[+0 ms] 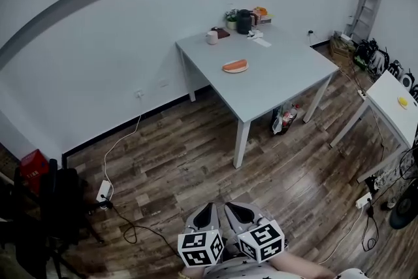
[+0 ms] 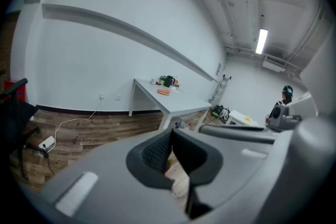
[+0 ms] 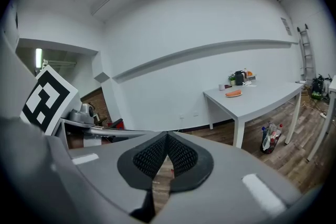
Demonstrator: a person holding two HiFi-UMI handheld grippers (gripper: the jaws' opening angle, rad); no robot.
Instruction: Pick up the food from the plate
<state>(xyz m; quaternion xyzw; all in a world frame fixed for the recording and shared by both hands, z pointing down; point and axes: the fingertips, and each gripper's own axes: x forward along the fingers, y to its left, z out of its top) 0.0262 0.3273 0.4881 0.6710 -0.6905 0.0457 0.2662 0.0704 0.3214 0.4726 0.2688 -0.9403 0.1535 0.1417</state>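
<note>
Both grippers are held low and side by side, close to the person. The left gripper (image 2: 170,136) has its jaws pressed together with nothing between them, and the right gripper (image 3: 167,139) is closed and empty in the same way. In the head view they sit at the bottom edge above the wooden floor (image 1: 196,160), well apart from the grey table (image 1: 281,85) that stands against the white wall. Near the middle of the table is a small plate (image 1: 227,70) with the food (image 1: 236,65) lying on it, a long orange-red piece. Further back on the table are a white cup (image 1: 211,37), whose inside cannot be seen, a dark jug (image 1: 243,21) and a small pot (image 1: 231,24) holding a green plant. Under the table, by a leg, a bag (image 1: 285,119) stands on the floor and seems to hold bottles. To the right is a second table (image 1: 392,98) with a small yellow thing (image 1: 403,102) on it.
</note>
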